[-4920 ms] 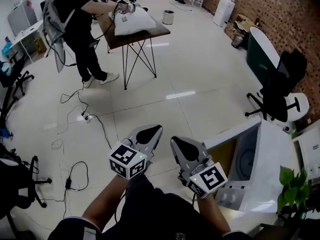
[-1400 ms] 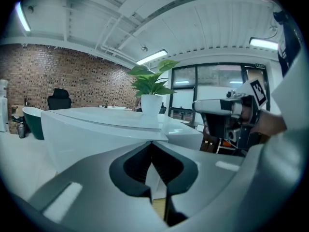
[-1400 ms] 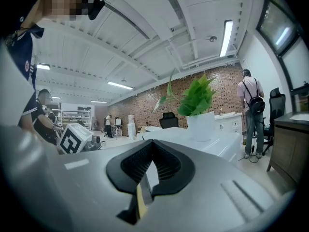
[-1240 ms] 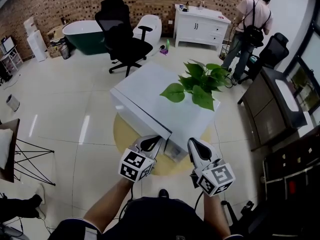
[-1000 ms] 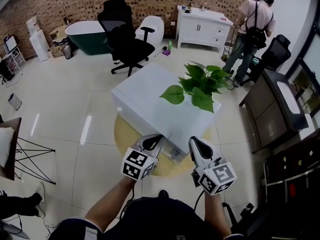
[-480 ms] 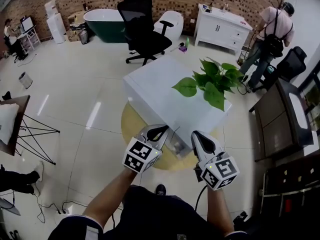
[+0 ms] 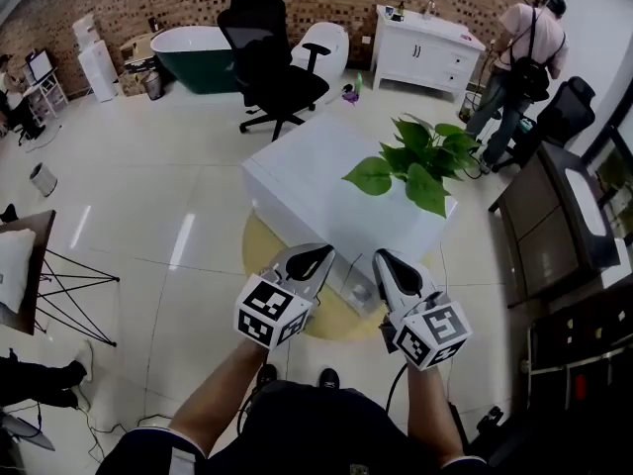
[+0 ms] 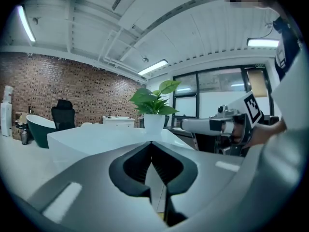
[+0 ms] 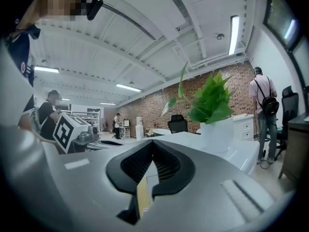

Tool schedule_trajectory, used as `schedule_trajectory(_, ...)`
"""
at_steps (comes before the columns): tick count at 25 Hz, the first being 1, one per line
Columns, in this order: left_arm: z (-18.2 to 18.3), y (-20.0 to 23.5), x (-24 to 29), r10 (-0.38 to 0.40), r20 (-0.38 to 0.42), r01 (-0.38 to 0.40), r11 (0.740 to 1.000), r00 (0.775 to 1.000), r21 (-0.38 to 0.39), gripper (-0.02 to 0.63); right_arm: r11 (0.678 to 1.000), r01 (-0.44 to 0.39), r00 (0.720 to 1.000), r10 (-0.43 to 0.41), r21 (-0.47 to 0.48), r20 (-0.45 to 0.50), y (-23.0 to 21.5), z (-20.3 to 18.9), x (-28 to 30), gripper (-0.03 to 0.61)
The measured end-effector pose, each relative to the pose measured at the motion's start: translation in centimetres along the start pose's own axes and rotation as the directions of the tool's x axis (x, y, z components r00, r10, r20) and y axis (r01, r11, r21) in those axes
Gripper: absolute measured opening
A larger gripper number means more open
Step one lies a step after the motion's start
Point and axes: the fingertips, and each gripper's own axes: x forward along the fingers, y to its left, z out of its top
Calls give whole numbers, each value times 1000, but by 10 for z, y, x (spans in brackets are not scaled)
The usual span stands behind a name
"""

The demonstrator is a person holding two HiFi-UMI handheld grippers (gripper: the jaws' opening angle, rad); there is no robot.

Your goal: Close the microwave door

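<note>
The white microwave point(image 7: 321, 188) stands on a round yellow table point(image 7: 259, 260), seen from above in the head view, with a potted green plant point(image 7: 413, 163) on its top. Its front faces me; a grey part of the front point(image 7: 353, 285) shows between my grippers, and the door's position is hidden from here. My left gripper point(image 7: 322, 253) and right gripper point(image 7: 378, 258) hover side by side just before that front, both shut with nothing in them. In the left gripper view the left gripper point(image 8: 151, 143) has its tips together; the right gripper point(image 9: 152, 141) shows the same in its own view.
A black office chair point(image 7: 265, 55), a dark green bathtub point(image 7: 193, 55) and a white cabinet point(image 7: 427, 43) stand along the brick wall. A person with a backpack point(image 7: 522, 52) stands far right. A dark counter point(image 7: 559, 228) is at right, a wire-legged table point(image 7: 30, 280) at left.
The head view swung from the open floor round to the microwave. Over the last second both grippers stayed shut in front of it, with only small shifts.
</note>
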Motion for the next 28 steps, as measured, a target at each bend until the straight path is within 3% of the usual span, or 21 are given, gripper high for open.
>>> schedule_trajectory(10,3,2,-11,-85,-15,85,996,996,-6,8,997,68,997,-68,-23,32,13,10,16,0)
schedule_trajectory(28,-5,10,-28,-137,-25,136,990,990,-18,8,992,121,992,-120,-28,31,33,11,29,0)
